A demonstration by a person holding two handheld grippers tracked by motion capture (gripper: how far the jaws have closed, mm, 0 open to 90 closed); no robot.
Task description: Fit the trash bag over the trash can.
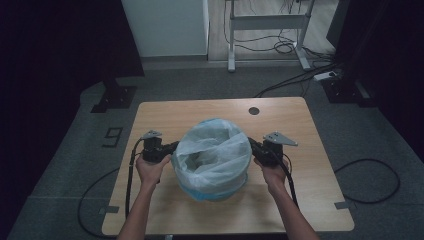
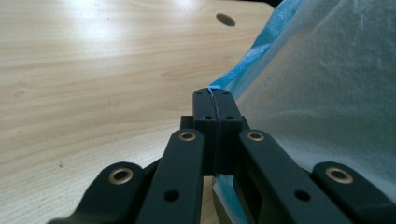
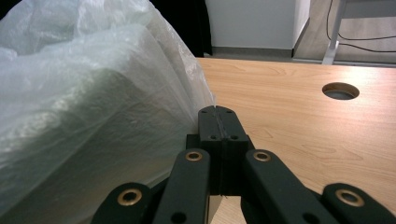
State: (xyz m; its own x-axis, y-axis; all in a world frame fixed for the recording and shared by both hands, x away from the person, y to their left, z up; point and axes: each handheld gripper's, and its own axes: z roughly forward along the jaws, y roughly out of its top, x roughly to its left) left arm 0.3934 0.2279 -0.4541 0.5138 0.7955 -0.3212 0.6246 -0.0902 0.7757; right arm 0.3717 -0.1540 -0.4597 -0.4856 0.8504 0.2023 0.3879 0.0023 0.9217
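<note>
My left gripper sits at the left side of the bin, which stands at the middle of the wooden table. In the left gripper view its jaws are clamped together on a thin edge of the plastic bag, the film pinched in the seam between the pads. My right gripper sits at the bin's right side. In the right gripper view its jaws are likewise pressed flat on the edge of the bag. The bag lines the bin, its pale film folded over the rim and hanging down the outside. A round hole lies in the tabletop beyond the bin, well apart from it.
</note>
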